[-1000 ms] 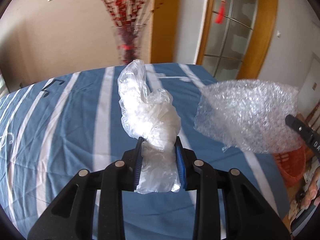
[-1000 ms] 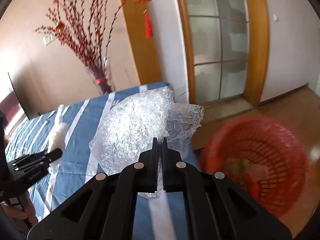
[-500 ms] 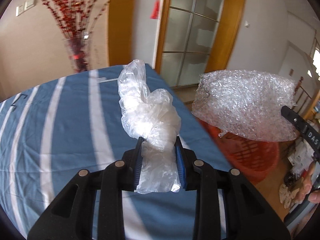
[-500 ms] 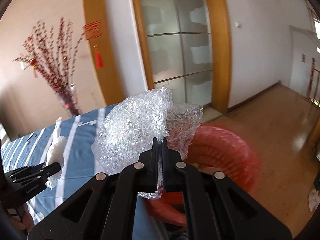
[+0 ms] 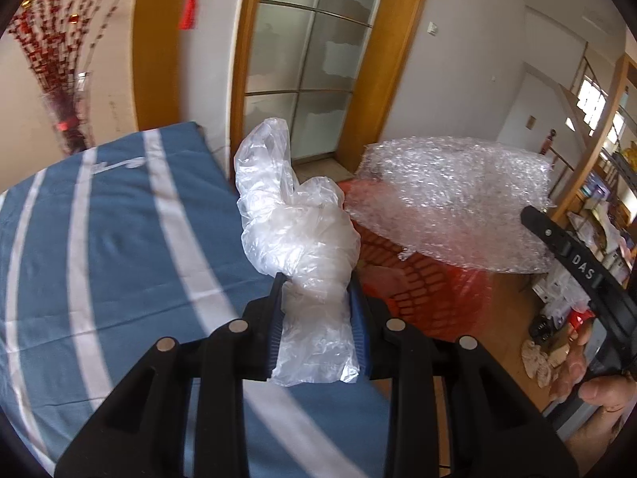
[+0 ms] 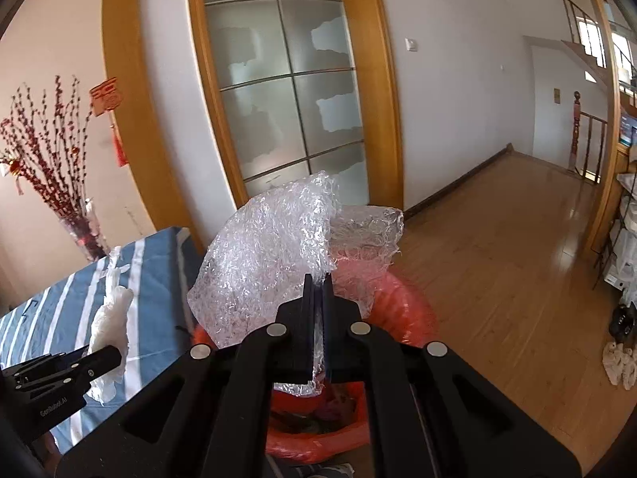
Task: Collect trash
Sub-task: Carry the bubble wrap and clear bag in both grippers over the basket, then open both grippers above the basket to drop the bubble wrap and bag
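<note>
Two hand-held grippers, each clamped on a piece of plastic trash, at a red basket beside a striped bed.

Legible writing: the letters "DAS" on the right gripper's (image 6: pixel 316 279) body as seen from the left wrist view, and "GenRobot.AI" on the left gripper's (image 5: pixel 318 286) body as seen from the right wrist view. The left gripper's blue-padded fingers (image 5: pixel 358 318) are closed part-way, squeezing a crumpled clear plastic bag (image 5: pixel 294 231) that rises above the fingertips, over the edge of the blue-and-white striped bedcover (image 5: pixel 119 239). The right gripper's fingers (image 6: pixel 307 318) are pressed almost together, pinching a sheet of bubble wrap (image 6: pixel 274 247) by its lower edge; the sheet hangs directly above the red mesh basket (image 6: pixel 414 310), which stands on the wooden floor (image 6: pixel 497 259) just beside the bed and already holds some items.
</note>
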A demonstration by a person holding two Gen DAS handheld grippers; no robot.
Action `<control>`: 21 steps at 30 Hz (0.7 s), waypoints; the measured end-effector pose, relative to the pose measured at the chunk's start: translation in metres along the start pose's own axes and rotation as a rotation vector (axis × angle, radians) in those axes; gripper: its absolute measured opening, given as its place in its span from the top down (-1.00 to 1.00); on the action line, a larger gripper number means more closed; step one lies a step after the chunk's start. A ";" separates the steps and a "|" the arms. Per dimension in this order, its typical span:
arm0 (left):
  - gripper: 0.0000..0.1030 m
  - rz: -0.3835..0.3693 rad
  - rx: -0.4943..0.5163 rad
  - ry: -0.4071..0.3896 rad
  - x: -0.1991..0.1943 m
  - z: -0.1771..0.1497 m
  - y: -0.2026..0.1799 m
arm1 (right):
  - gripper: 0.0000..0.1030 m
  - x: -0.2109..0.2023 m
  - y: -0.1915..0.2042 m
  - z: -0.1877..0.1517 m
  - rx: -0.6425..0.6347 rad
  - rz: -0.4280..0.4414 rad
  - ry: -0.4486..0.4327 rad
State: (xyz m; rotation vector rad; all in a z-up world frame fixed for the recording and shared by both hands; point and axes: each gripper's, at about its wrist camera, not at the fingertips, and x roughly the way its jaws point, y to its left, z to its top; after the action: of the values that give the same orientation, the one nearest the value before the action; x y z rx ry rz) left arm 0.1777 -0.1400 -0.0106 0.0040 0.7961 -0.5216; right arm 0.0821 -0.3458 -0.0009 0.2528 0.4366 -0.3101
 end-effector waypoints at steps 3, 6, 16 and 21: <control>0.41 -0.035 0.012 0.015 0.010 0.001 -0.016 | 0.93 0.004 -0.009 0.000 0.014 -0.018 0.005; 0.41 -0.070 0.021 0.036 0.024 0.004 -0.030 | 0.93 0.008 -0.017 0.001 0.032 -0.031 0.011; 0.05 -0.085 0.019 0.111 0.069 0.006 -0.049 | 0.57 0.025 -0.032 0.000 0.089 -0.017 0.060; -0.15 -0.056 -0.015 0.118 0.069 0.002 -0.034 | 0.12 0.022 -0.040 -0.007 0.102 -0.011 0.067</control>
State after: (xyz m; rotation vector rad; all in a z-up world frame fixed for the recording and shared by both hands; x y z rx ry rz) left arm 0.2038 -0.2006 -0.0505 -0.0009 0.9178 -0.5724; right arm 0.0849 -0.3861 -0.0236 0.3615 0.4889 -0.3364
